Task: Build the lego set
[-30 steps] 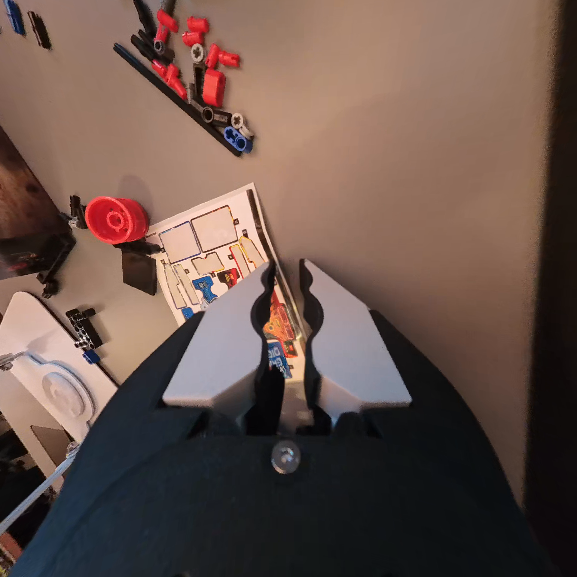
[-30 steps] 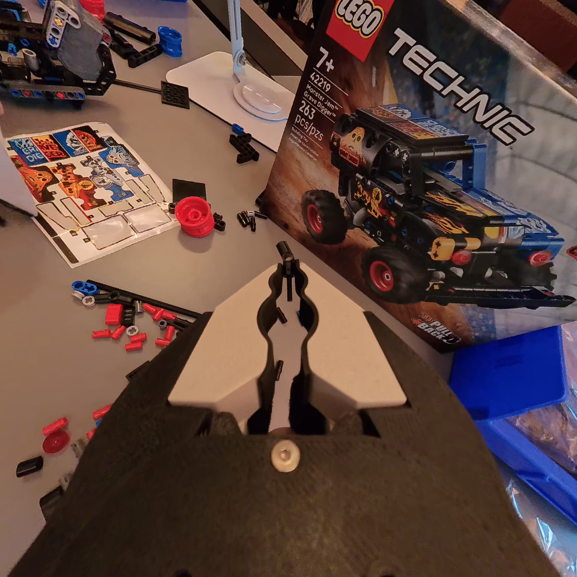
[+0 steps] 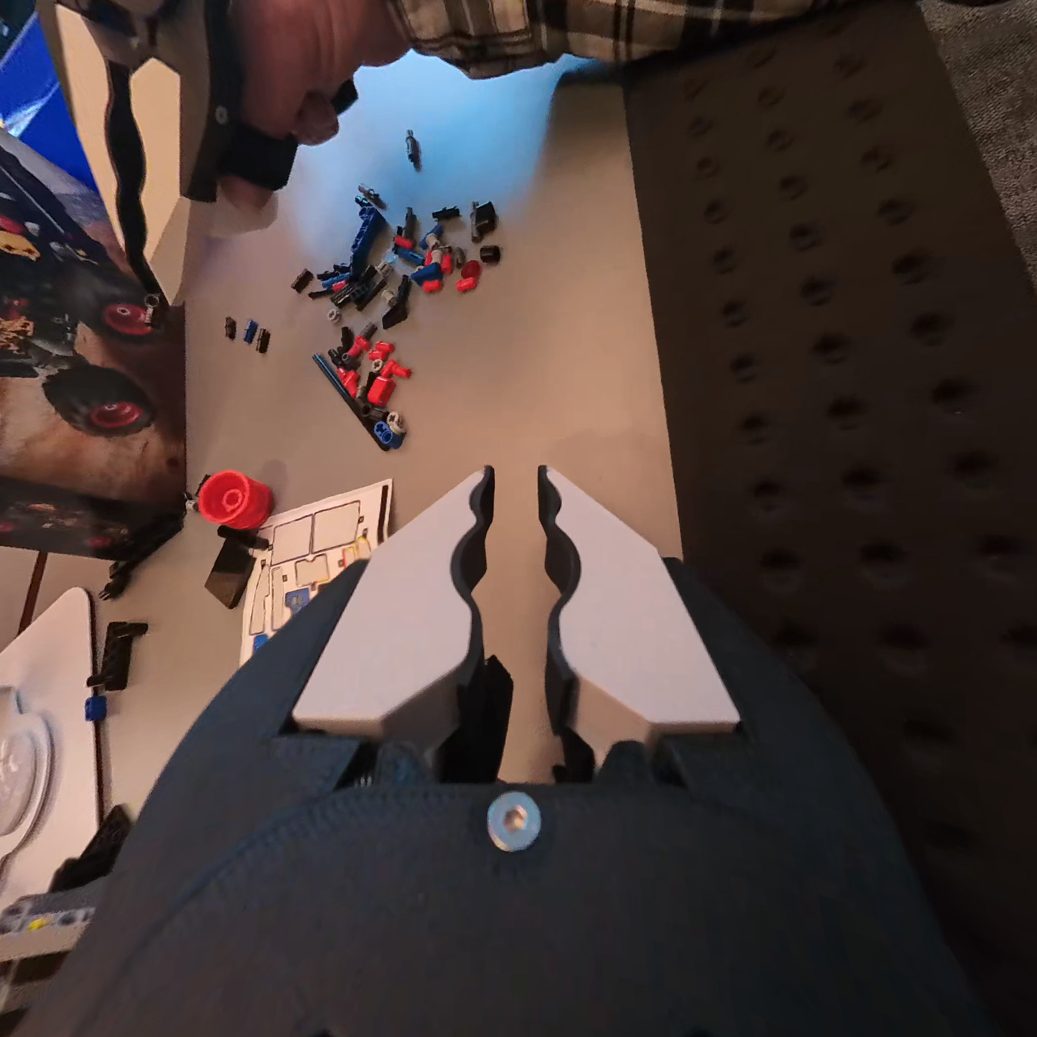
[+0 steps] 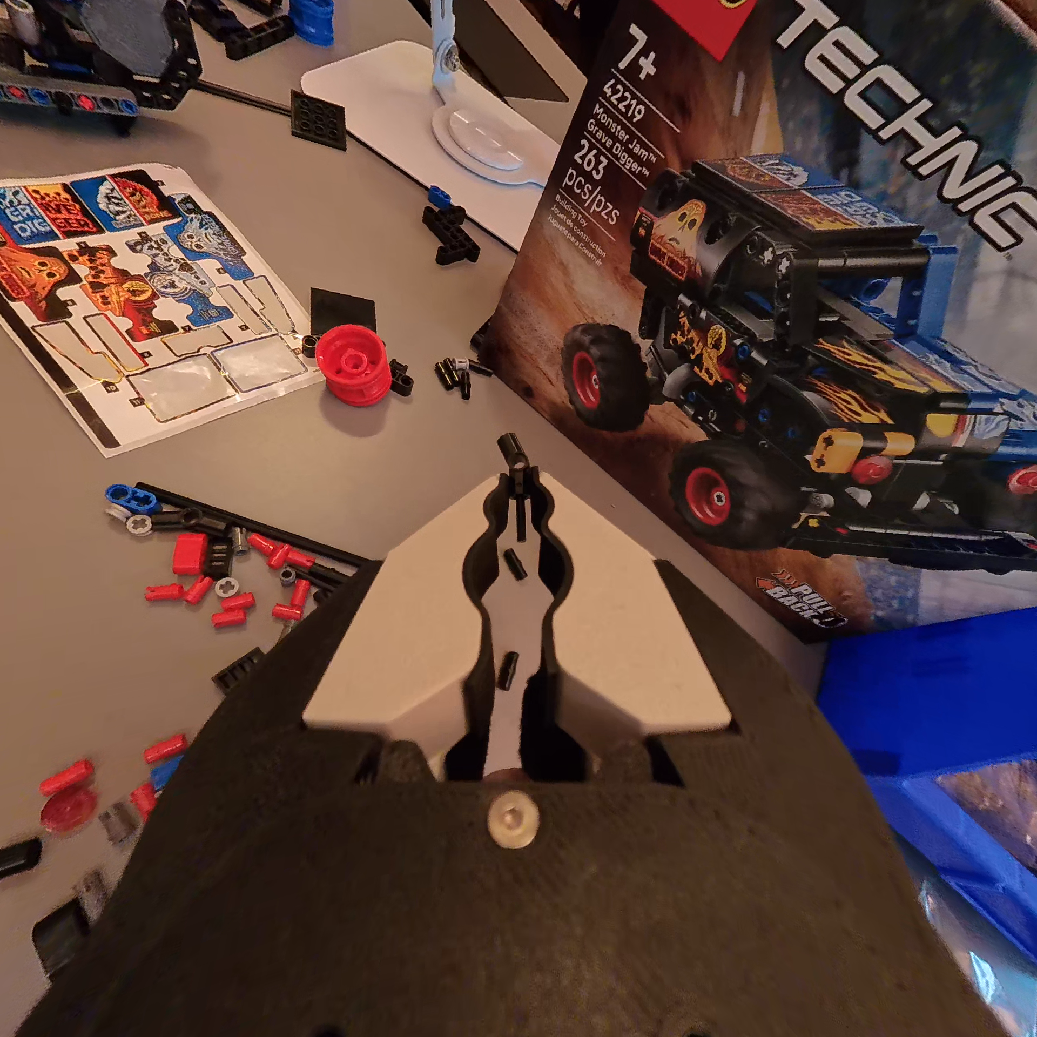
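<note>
My right gripper (image 4: 519,481) is shut on a small black connector piece (image 4: 516,457) and holds it above the grey table (image 4: 336,466), next to the set's box (image 4: 785,336). My left gripper (image 3: 514,474) is open and empty, above the table near its edge. A red wheel hub (image 4: 352,365) lies beside the sticker sheet (image 4: 140,297); both show in the left wrist view, hub (image 3: 233,499) and sheet (image 3: 331,533). The right gripper (image 3: 150,314) and the hand (image 3: 292,84) holding it also show there, against the box (image 3: 84,365).
Loose red, black and blue parts (image 4: 224,567) lie in piles (image 3: 370,381) (image 3: 404,258). A partly built model (image 4: 84,67) and a white stand base (image 4: 393,95) are at the back. A blue bin (image 4: 926,701) stands right of the box. A dark dimpled surface (image 3: 842,393) borders the table.
My left gripper has pulled back and turned, so it sees more of the table, and its jaws stand wider apart. My right gripper still holds the black piece, almost unmoved.
</note>
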A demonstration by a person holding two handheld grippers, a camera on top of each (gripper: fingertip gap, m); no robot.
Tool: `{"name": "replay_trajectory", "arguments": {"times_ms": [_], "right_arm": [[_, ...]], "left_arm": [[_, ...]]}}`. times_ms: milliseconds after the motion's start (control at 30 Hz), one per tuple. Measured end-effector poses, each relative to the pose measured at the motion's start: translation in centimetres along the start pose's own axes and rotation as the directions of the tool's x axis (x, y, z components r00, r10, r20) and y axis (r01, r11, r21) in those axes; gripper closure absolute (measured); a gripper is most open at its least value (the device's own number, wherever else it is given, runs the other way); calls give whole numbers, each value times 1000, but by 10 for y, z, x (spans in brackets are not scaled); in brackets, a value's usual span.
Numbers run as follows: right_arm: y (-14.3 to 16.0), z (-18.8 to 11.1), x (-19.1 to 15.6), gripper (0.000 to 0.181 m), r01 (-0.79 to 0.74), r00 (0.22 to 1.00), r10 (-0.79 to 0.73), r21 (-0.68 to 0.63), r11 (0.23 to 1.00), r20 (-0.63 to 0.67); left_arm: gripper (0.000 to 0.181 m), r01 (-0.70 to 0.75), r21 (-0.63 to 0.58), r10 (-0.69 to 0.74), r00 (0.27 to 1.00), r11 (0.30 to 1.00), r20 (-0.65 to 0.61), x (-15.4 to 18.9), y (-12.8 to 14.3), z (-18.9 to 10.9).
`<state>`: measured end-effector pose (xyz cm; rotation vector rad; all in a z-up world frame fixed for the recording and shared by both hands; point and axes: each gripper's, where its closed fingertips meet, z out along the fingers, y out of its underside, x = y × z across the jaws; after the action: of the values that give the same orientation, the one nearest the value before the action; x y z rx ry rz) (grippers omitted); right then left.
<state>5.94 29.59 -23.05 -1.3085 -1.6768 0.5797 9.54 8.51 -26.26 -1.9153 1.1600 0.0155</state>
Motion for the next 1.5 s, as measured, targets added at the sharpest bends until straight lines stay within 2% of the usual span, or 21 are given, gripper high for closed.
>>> {"name": "replay_trajectory", "arguments": {"times_ms": [267, 400, 900, 1133, 1233, 1333, 1433, 1500], "right_arm": [[6, 6, -5, 176, 11, 1000, -11, -24, 1000, 18], [3, 3, -4, 176, 4, 1000, -4, -9, 1000, 13], [5, 5, -5, 176, 6, 1000, -6, -16, 1000, 17], [8, 7, -6, 176, 12, 1000, -12, -30, 999, 14], [9, 7, -6, 176, 14, 1000, -13, -36, 999, 12], [9, 7, -5, 176, 15, 1000, -15, -35, 999, 7], [9, 7, -4, 176, 15, 1000, -15, -36, 999, 4], [10, 7, -4, 176, 16, 1000, -16, -41, 999, 4]], "left_arm": [[168, 28, 27, -27, 1000, 999, -6, 0, -3, 6], [170, 10, 62, -13, 999, 998, 43, -8, -12, 3], [169, -8, 68, 2, 997, 998, 80, -15, -17, 3], [166, -18, 93, 4, 989, 995, 146, -26, -25, -8], [164, -25, 94, 3, 973, 995, 232, -48, -25, -25], [163, 21, 84, -51, 924, 996, 380, -93, -11, -65], [168, 107, 100, -145, 818, 989, 557, -152, 22, -128], [170, 171, 84, -184, 744, 982, 642, -186, 57, -163]]}}
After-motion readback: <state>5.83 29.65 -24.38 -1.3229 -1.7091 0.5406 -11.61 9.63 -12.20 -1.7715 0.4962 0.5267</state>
